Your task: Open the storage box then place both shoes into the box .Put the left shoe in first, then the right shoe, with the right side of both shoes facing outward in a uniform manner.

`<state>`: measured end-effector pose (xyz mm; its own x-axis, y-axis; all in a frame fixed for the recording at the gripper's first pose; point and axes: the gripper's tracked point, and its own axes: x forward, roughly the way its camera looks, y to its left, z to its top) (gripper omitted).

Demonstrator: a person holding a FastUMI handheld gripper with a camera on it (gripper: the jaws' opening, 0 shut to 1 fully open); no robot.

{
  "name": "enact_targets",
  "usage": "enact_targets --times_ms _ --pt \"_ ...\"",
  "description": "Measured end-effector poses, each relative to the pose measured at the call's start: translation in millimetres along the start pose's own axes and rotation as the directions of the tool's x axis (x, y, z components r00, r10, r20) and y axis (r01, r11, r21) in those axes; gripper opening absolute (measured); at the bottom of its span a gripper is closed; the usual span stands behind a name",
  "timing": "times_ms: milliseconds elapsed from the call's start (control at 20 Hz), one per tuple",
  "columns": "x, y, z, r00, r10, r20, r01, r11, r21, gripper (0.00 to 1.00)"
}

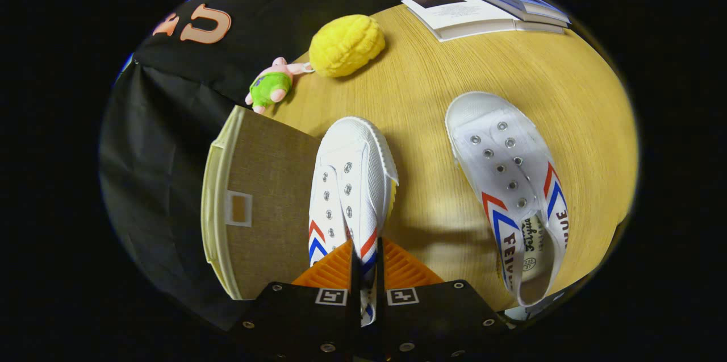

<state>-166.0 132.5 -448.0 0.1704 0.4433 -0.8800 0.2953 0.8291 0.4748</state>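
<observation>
2 shoes: my hand-held gripper (366,271) is clamped on the heel collar of one shoe (352,180) at frame centre, beside the storage box (267,203); soft, light canvas flexes, so grip deep.

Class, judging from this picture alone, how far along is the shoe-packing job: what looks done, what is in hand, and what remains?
Done: hard to say; the storage box sits beside the fingers, and whether it is open I cannot tell. In hand: the gripper is shut on one shoe, lifted above the table. Left: boxing this shoe, then the second shoe, lying on the table.
</observation>
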Motion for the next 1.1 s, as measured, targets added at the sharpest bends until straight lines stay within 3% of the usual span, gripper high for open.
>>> enact_targets --times_ms 350,650,800,1100 --pt "-57.1 81.6 51.1 0.986 0.125 0.113 -0.117 0.99 -0.074 0.11" --pt "-56.1 153.2 59.3 0.971 0.213 0.107 -0.19 0.963 -0.192 0.11" --pt "-27.4 175.2 51.0 0.977 0.195 0.081 -0.164 0.943 -0.289 0.11" --pt "16.1 187.0 19.5 0.997 0.083 0.001 -0.074 0.892 -0.445 0.11"
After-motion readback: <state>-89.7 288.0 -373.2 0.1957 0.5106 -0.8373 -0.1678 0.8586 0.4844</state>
